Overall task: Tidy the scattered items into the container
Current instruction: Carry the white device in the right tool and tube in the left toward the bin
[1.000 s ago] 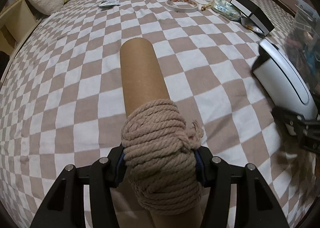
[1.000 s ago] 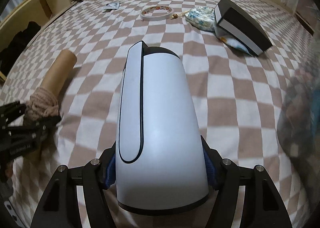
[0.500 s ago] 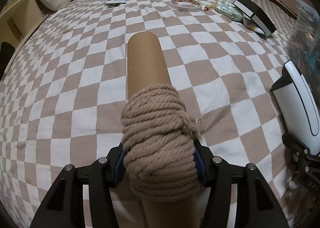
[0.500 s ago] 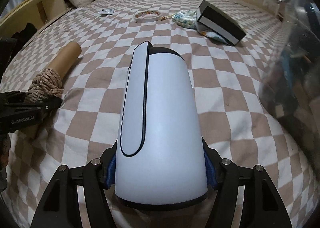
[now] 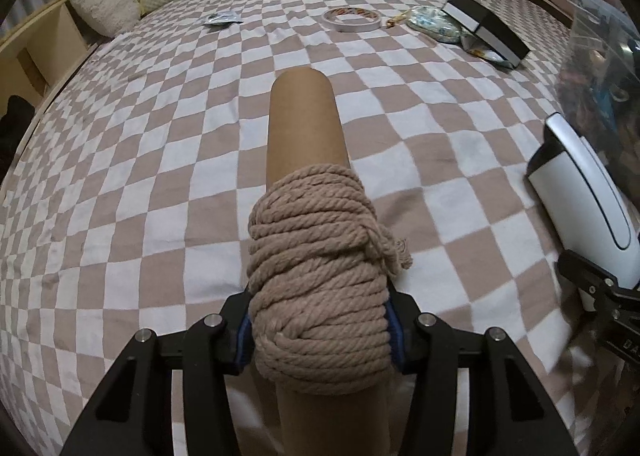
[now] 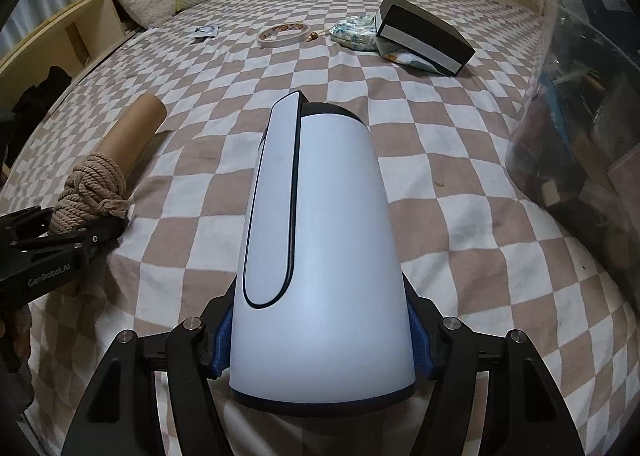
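Both hand-held grippers carry a load above the checked bed [image 5: 120,176]. The left hand-held gripper [image 5: 320,320] is closed on the rope wound around a cardboard tube [image 5: 306,128], and the right hand-held gripper [image 6: 322,340] is closed on the wide end of a white kettle [image 6: 320,240]. The clear container [image 6: 580,104] stands at the right edge of the bed, already with several things inside, just beside the kettle.

I judge the step in hand to be the carrying of these two items to the container. The next move calls for lifting each one over the container's rim before the jaws let go; the long tube probably needs to be tilted to fit.

A tape roll [image 5: 351,19], a small packet [image 5: 222,18], a patterned pouch [image 5: 436,25] and a black box [image 5: 486,29] lie toward the far edge of the bed.

Compared with one second ago, the kettle is nearer to the container, whose wall now fills more of the right view, and both views look more level across the bed.
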